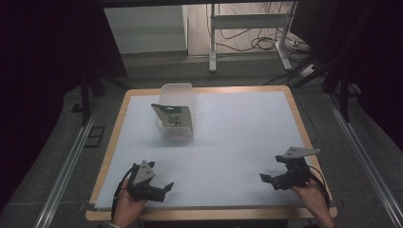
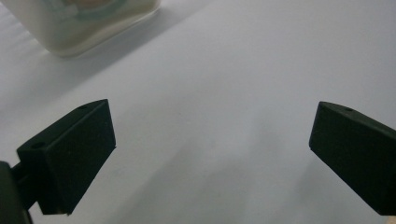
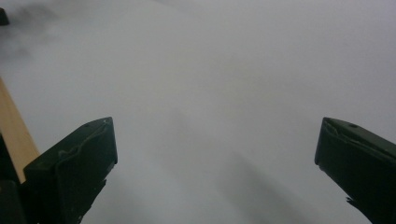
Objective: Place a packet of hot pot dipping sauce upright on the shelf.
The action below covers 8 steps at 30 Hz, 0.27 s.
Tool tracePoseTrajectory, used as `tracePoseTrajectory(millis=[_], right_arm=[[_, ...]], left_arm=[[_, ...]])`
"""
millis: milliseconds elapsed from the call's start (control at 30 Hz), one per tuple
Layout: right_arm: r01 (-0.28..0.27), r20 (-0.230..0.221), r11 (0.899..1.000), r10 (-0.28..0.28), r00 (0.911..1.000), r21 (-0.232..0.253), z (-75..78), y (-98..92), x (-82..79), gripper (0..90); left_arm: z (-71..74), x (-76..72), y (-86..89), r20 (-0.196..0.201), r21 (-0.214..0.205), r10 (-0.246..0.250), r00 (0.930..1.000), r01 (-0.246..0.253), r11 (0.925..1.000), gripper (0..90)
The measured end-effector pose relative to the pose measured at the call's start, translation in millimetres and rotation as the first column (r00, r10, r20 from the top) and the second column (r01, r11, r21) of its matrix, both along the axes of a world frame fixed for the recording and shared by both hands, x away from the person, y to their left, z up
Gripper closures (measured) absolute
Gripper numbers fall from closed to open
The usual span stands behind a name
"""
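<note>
left gripper (image 2: 212, 154) jaws apart, tub (image 2: 79, 23) corner beyond

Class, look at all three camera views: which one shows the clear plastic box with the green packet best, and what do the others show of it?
The high view: the whole clear box stands on the white sheet with the green packet upright inside. The left gripper view catches one blurred lower corner. The right gripper view faces bare sheet.

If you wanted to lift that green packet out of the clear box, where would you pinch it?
Probably by its top edge, coming down from above. The green packet stands leaning in the clear box, whose walls close off its sides, and its upper edge pokes up near the rim. It looks flat, so the jaws should close across its thin faces. The left gripper is nearer, open and empty.
</note>
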State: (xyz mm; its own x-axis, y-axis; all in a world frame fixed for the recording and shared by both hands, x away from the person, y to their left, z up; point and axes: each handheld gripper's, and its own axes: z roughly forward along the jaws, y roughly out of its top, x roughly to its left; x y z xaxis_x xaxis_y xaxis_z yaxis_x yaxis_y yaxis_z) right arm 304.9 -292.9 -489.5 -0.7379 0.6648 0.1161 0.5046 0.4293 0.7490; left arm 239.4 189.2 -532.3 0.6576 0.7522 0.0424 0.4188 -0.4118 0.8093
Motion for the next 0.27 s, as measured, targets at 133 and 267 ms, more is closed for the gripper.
tracePoseTrajectory(millis=[133, 267], right_arm=[[0.039, -0.033, 0.999, -0.039, 0.9987, -0.010, -7.5, -10.7, 3.4, 0.0], [0.042, -0.046, 0.999, -0.042, 0.9980, -0.003, -10.2, -13.0, 6.1, 0.0]], left_arm=[[-0.1, 0.2, 0.0, -0.001, 0.002, 0.000, 1.0000, 0.000, 1.0000, 0.2], [-0.2, 0.5, 0.3, 0.001, 0.000, 0.003, 1.0000, -0.003, 1.0000, 0.2]])
